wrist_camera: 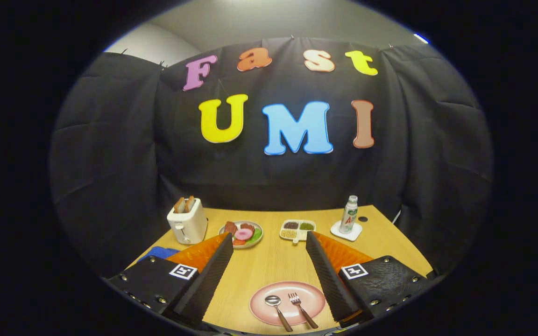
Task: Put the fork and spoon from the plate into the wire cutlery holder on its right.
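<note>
Gripper view puts my tool [269,254] high over the near part of the table [273,266], its two fingers [213,270] spread wide and grasping nothing. The pink plate [292,301] is my landmark: it lies below and between the fingers, closer to me than their tips, so I judge the coming move to be a drop down and a pull back toward myself, not a reach forward. On the plate the spoon [277,310] lies left and the fork [302,310] right, side by side and apart, heads pointing away from me, handles running toward me and slanting a little rightward past the plate's near rim. The fork sits nearer my right finger, so I would likely take it first, closing across its handle. The wire cutlery holder should stand right of the plate, but my right finger covers that side and I cannot place it. Beyond the plate, well apart, stand a toaster [187,221] far left, a plate of food [243,233], a divided dish [298,229] and a bottle [349,214] on a white coaster [346,231] far right. The wooden table is smooth and flat; black cloth walls close the booth behind it.
</note>
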{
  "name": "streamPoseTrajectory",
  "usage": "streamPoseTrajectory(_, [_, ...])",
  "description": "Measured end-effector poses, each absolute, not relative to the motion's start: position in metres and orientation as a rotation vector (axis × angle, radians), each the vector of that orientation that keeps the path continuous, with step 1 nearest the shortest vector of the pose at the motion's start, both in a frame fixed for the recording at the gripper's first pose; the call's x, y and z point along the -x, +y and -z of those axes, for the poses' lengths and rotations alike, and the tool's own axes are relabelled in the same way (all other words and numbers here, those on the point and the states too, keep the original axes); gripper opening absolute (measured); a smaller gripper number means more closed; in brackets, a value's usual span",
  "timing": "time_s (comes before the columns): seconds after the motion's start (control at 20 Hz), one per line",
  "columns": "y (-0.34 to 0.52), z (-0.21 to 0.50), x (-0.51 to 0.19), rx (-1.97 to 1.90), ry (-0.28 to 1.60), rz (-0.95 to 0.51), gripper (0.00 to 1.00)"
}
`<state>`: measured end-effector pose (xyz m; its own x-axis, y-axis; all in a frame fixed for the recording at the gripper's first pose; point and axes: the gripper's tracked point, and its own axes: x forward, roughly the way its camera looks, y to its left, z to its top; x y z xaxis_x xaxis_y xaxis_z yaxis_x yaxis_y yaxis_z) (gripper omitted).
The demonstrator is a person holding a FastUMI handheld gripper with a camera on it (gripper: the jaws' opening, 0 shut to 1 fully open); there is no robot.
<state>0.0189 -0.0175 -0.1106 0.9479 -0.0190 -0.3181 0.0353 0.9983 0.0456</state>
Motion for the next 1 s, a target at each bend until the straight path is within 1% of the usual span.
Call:
streamPoseTrajectory(0.25, [-0.031,0.190,-0.010,-0.062,0.538,0.056,0.97])
streamPoseTrajectory(0.5, [-0.044,0.243,0.003,-0.038,0.698,0.090,0.97])
streamPoseTrajectory(0.75, [-0.057,0.303,0.022,-0.004,0.925,0.121,0.97])
streamPoseTrajectory(1.0, [-0.070,0.341,0.037,0.067,1.087,0.121,0.97])
